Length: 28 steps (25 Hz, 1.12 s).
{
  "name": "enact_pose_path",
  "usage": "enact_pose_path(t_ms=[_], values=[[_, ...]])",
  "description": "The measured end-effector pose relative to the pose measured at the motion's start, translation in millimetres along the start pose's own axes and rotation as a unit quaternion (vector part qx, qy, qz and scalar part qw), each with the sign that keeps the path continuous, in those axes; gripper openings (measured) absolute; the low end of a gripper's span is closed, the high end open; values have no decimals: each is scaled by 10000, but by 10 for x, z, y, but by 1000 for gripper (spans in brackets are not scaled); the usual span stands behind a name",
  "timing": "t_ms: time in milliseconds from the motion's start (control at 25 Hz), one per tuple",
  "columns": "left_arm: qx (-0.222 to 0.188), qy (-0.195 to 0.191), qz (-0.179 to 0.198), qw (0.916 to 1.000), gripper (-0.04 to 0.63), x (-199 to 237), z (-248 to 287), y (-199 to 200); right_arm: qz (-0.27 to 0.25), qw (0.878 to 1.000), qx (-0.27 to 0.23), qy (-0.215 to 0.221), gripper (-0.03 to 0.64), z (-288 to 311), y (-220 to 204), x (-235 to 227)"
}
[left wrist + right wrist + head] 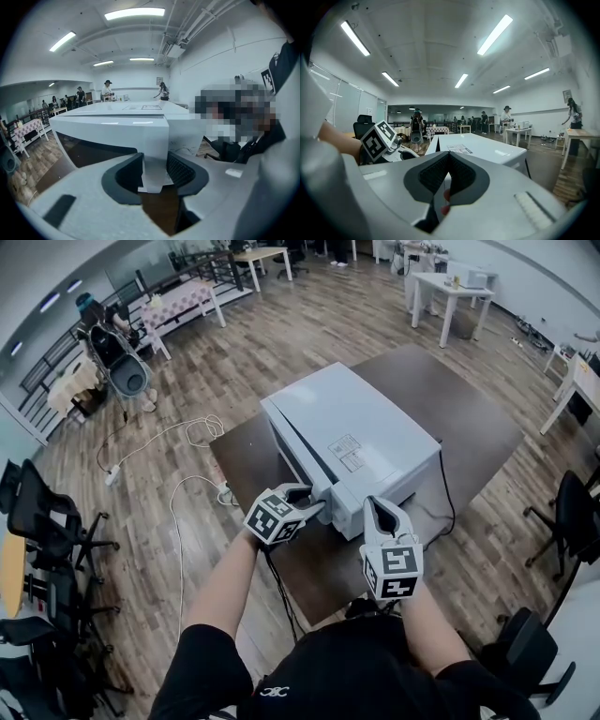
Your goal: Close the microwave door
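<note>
A white microwave (352,432) stands on a dark brown table (441,399), its front facing lower left in the head view. My left gripper (314,505) is at the free end of the door (291,457). In the left gripper view the door's white edge (154,159) stands upright between the pads, which press on it from both sides; the dark window (93,152) runs off to the left. The door lies close to the body. My right gripper (375,507) hovers at the microwave's near right corner, jaws shut and holding nothing (449,161), with the microwave's top (478,147) beyond.
The table's near edge (309,601) is just in front of me. White cables (187,465) trail across the wood floor at left. Office chairs stand at left (47,521) and right (572,512). White desks (450,292) and people stand far back.
</note>
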<state>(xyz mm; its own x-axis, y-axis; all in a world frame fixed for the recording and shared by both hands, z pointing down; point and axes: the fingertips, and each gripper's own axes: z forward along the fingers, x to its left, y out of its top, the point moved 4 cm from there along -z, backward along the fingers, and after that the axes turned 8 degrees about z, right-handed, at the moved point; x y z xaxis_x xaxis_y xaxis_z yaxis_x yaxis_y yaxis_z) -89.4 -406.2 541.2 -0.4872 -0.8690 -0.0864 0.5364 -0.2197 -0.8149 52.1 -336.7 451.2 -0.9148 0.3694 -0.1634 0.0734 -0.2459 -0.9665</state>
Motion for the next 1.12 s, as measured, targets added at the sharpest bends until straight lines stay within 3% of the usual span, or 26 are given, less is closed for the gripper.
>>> enact_pose_path(t_ms=[1120], values=[[198,119,43,9997,168,-9,45,40,-56,9998,84,143,9,33,-41,-1]])
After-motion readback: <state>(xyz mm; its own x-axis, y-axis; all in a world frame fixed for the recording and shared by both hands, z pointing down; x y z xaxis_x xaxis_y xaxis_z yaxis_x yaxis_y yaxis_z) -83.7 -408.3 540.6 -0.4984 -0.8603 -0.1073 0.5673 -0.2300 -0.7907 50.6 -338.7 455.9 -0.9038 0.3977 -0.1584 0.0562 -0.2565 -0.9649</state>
